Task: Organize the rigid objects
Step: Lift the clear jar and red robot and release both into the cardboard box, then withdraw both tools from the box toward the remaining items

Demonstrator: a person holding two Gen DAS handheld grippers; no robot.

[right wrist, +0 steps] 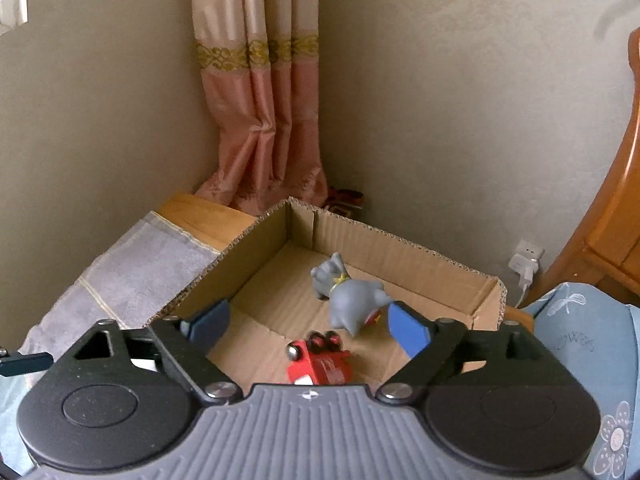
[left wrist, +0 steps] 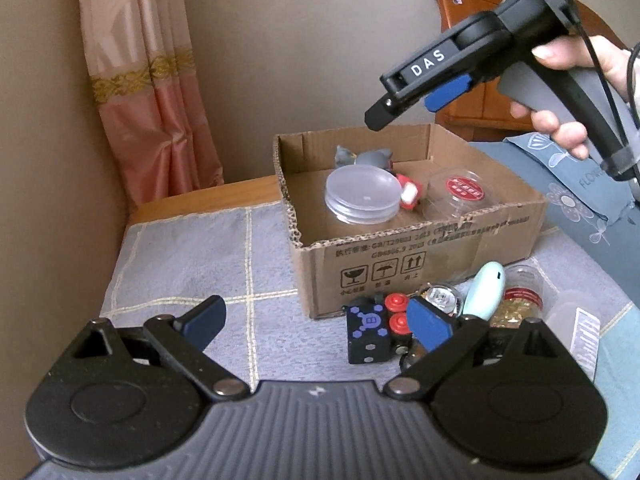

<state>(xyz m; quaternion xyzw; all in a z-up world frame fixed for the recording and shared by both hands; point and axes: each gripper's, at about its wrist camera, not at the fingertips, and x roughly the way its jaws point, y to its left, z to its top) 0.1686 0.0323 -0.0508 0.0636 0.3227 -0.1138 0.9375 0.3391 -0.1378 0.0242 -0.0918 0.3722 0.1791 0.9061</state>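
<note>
A cardboard box (left wrist: pixel 432 248) stands on the clothed table. It holds a grey cat figure (right wrist: pixel 348 296), a red toy car (right wrist: pixel 320 364), a clear jar with a domed lid (left wrist: pixel 362 192) and a clear tub with a red label (left wrist: pixel 460 194). In front of the box lie a black cube with blue marks (left wrist: pixel 368 334), a toy with red wheels (left wrist: pixel 398 316), a pale blue oval gadget (left wrist: pixel 484 290) and a jar of gold bits (left wrist: pixel 518 304). My left gripper (left wrist: pixel 316 322) is open and empty above the table. My right gripper (right wrist: pixel 308 326) is open and empty over the box; it also shows in the left wrist view (left wrist: pixel 404 98).
A pink curtain (left wrist: pixel 148 80) hangs in the corner behind the table. A wooden headboard (left wrist: pixel 480 8) and blue flowered bedding (left wrist: pixel 576 196) lie to the right. A clear plastic container (left wrist: pixel 576 328) sits at the table's right. A wall socket with plug (right wrist: pixel 526 264) is behind the box.
</note>
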